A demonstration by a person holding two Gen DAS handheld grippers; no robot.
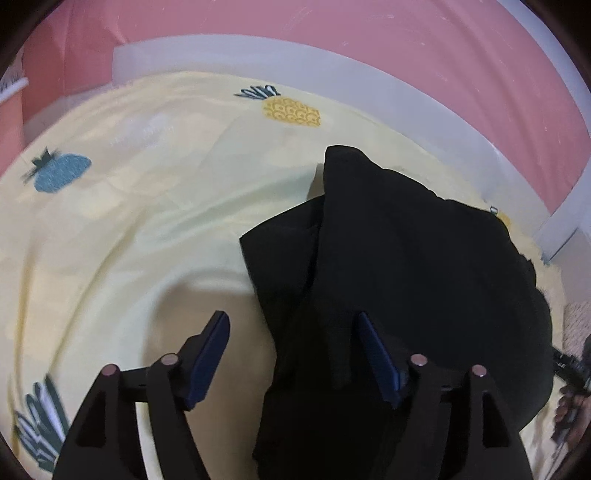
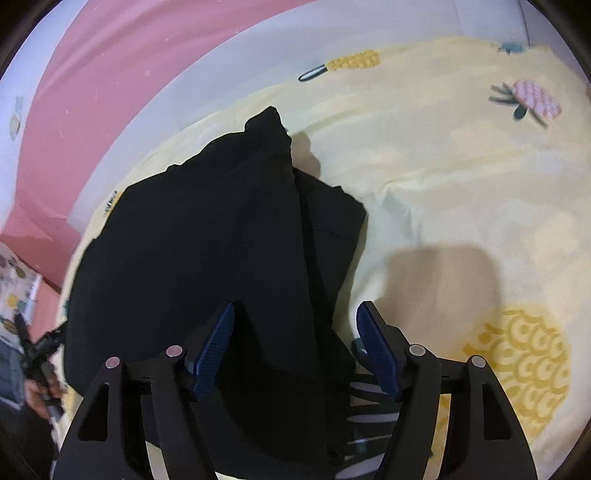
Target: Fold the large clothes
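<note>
A black garment [image 1: 406, 240] lies bunched in folded layers on a pale yellow sheet [image 1: 147, 221] printed with pineapples. My left gripper [image 1: 291, 321] hangs open over the garment's near left edge. Black cloth lies between its blue pads, and the left pad stands clear over bare sheet. In the right wrist view the same garment [image 2: 203, 229] fills the left and middle. My right gripper [image 2: 297, 310] is open over its near right edge, with a ridge of cloth between the pads and neither pad pressing on it.
The sheet [image 2: 461, 184] spreads wide beyond the garment. A white bed frame [image 1: 258, 62] and a pink wall [image 1: 406, 33] bound the far side. A hand with the other gripper shows at the right edge [image 1: 570, 373] and at the left edge [image 2: 40, 354].
</note>
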